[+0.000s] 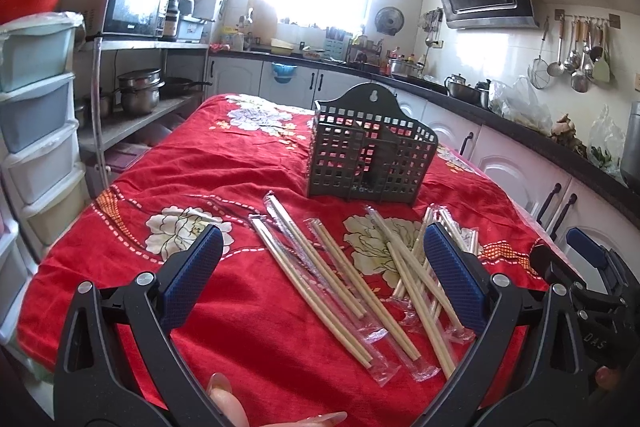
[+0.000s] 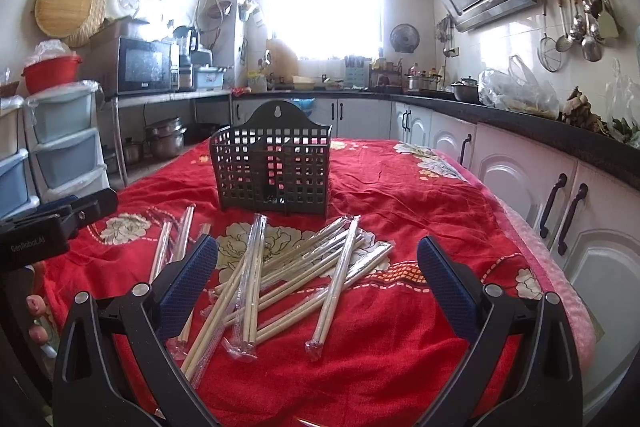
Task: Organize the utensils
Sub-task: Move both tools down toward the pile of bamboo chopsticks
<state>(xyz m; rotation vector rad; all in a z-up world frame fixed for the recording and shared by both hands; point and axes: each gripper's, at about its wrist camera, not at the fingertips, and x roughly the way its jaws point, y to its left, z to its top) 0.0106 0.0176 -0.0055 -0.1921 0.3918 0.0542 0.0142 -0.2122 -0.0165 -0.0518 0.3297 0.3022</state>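
Several pairs of wooden chopsticks in clear plastic sleeves [image 1: 352,279] lie scattered on the red floral tablecloth [image 1: 224,163]; they also show in the right wrist view [image 2: 280,279]. A dark grid utensil holder [image 1: 370,159] stands upright beyond them, also in the right wrist view [image 2: 276,171]. My left gripper [image 1: 324,267] is open and empty above the near chopsticks. My right gripper [image 2: 318,271] is open and empty above the pile. The right gripper shows at the left wrist view's right edge [image 1: 576,267], the left gripper at the right wrist view's left edge [image 2: 52,223].
Kitchen counter with white cabinets [image 2: 560,195] runs along the table's right side. Plastic drawer units [image 1: 36,107] and a metal shelf with pots [image 1: 140,91] and a microwave [image 1: 128,3] stand to the left. The table's right edge [image 2: 560,291] is close.
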